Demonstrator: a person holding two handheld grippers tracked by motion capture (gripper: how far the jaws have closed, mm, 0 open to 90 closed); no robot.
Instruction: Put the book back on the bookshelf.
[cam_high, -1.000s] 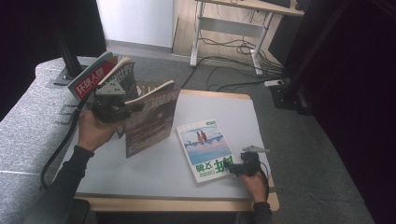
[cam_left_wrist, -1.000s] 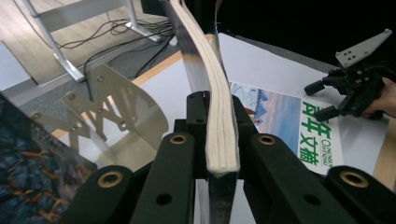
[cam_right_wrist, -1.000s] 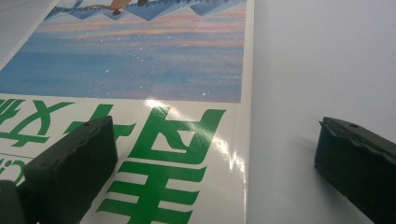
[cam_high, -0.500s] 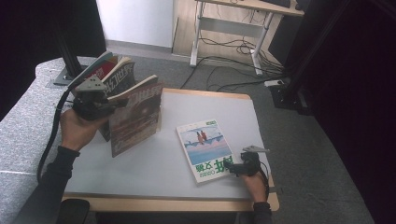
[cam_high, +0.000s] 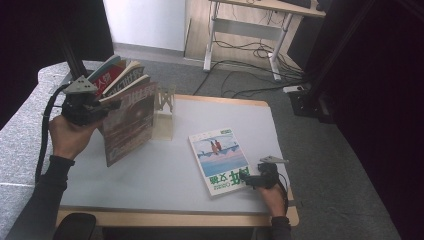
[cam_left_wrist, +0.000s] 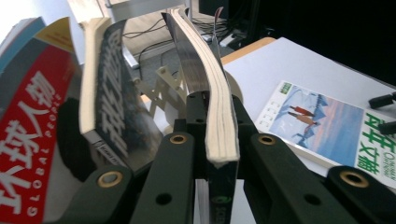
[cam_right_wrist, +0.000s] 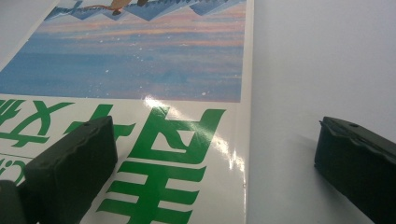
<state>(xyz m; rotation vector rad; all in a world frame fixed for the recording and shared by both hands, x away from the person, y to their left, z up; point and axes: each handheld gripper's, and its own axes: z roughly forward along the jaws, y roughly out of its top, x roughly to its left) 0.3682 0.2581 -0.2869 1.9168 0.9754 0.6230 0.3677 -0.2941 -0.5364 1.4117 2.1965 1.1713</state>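
Magazine (cam_high: 127, 122) now upright beside rack (cam_high: 162, 112), left tool (cam_high: 102, 106) clamped.

Four magazines in all. Three stand upright at nine to ten o'clock: a red-covered glossy magazine (cam_high: 106, 79), a black-covered one with pale lettering (cam_high: 124, 84) beside it, and a dark-covered thick one (cam_high: 129, 122) clamped in one gripper. One flat white-and-blue magazine with green lettering (cam_high: 219, 159) lies at five o'clock. One cream folding lattice rack (cam_high: 164, 112) stands at eleven o'clock. Two black two-jaw grippers: one (cam_high: 107, 106) at nine o'clock, one (cam_high: 244, 178) at five.
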